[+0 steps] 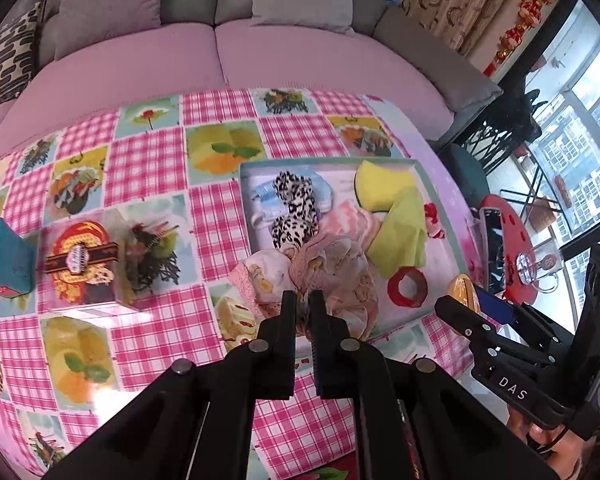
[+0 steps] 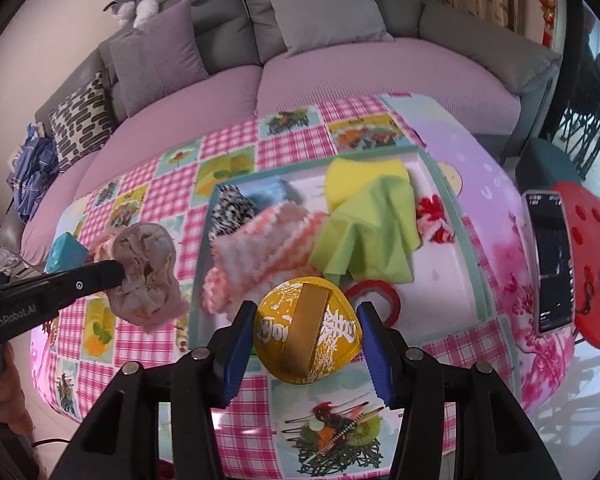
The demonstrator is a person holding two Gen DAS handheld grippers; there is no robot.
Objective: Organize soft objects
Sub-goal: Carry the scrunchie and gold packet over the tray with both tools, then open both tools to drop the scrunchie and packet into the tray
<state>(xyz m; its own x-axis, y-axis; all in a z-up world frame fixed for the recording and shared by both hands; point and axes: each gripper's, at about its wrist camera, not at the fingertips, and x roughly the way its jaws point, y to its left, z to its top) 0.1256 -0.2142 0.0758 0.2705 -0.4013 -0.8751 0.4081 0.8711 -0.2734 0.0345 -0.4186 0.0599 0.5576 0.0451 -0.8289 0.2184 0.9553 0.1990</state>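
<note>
At the far left of the table, a teal box (image 1: 2,256) is partly cut off by the picture's edge, and a clear box (image 1: 86,264) with a red label stands just right of it. The left gripper (image 1: 303,300) points steeply down, its jaws pinched shut on a bunched pale pink cloth (image 1: 336,276) whose folds hide its shape. Beyond it the shallow tray (image 1: 440,200) holds a leopard-print piece (image 1: 292,208), a pink striped cloth (image 2: 268,248), a yellow sponge (image 1: 380,188), a green cloth (image 2: 368,236) and a red ring (image 1: 406,288). To the right, the right gripper (image 2: 306,336), half open, grips a round gold pad (image 2: 306,336) by its edges at the tray's near edge. A checked pink tablecloth (image 1: 148,160) covers the table; a lilac sofa (image 1: 140,68) lies behind.
</note>
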